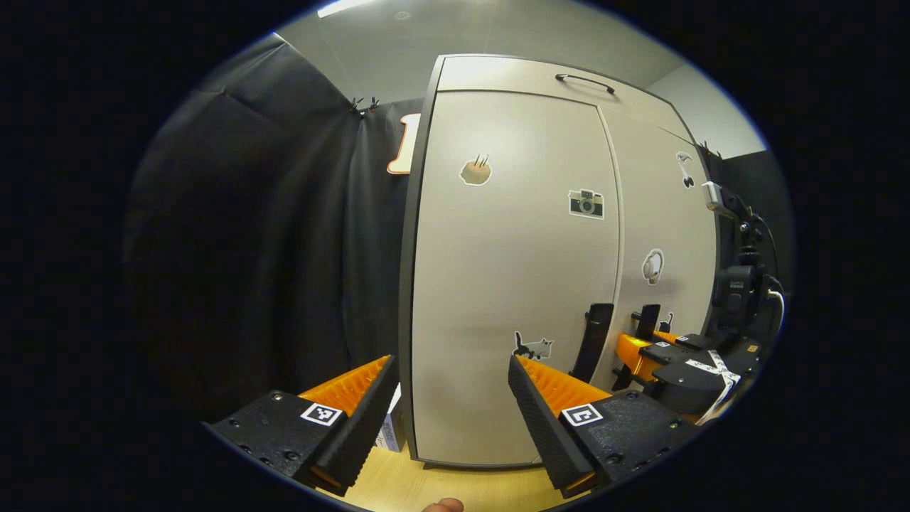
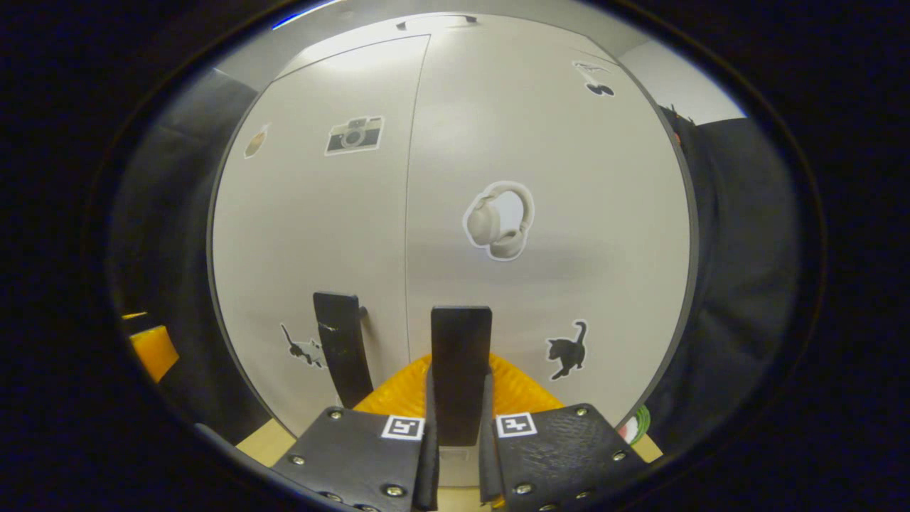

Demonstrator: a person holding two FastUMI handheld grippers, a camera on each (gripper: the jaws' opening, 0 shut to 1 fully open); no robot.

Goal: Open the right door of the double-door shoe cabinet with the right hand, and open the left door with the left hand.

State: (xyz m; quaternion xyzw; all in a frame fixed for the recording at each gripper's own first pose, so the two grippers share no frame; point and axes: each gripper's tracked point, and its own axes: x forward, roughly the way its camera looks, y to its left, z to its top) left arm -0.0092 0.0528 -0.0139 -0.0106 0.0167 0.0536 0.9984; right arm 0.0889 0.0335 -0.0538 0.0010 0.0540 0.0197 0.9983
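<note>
The double-door shoe cabinet (image 1: 512, 284) stands shut on a pale wood floor (image 1: 426, 487) in the left gripper view, both doors flush. The right gripper (image 2: 458, 434) is clamped on the right door's handle (image 2: 461, 370), a dark upright bar near the seam at the cabinet's centre, both fingers pressing its sides. Just left of that seam, the left door's handle (image 2: 341, 348) hangs untouched. The left gripper (image 1: 448, 405) hovers before the cabinet's left door (image 1: 498, 249), jaws wide apart, holding nothing.
</note>
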